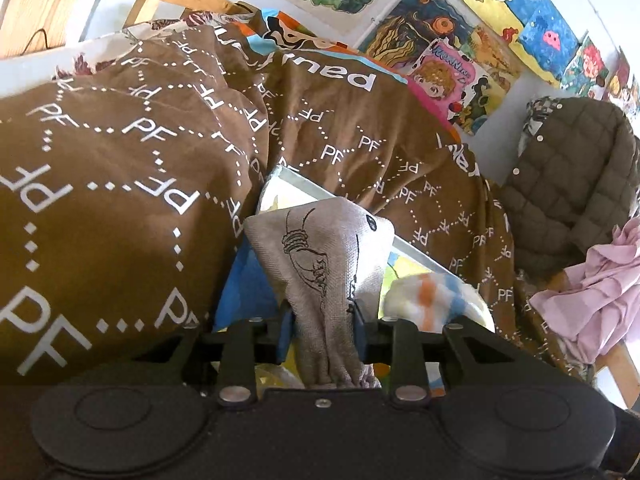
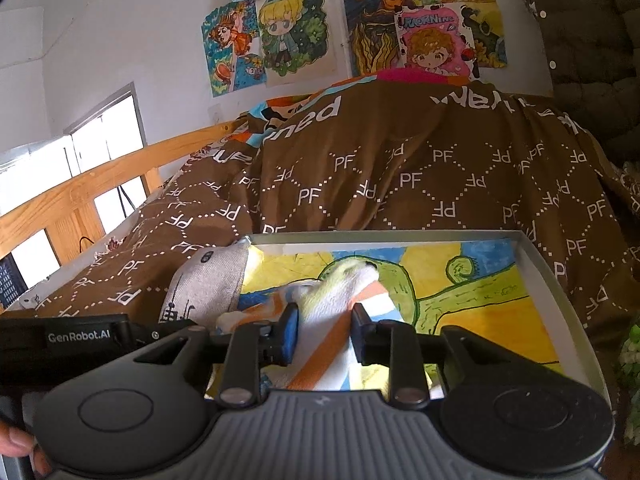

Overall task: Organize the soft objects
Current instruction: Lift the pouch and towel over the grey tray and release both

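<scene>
A grey sock with black line drawings stood bunched between the blue pads of the left claw, which pinched it. Just right of it, the right claw held a white sock striped orange and blue, its toe reaching ahead of the pads. Both socks hung over a shallow box lined with a painted picture. Beyond the claws, a brown PF-printed quilt covered the bed.
</scene>
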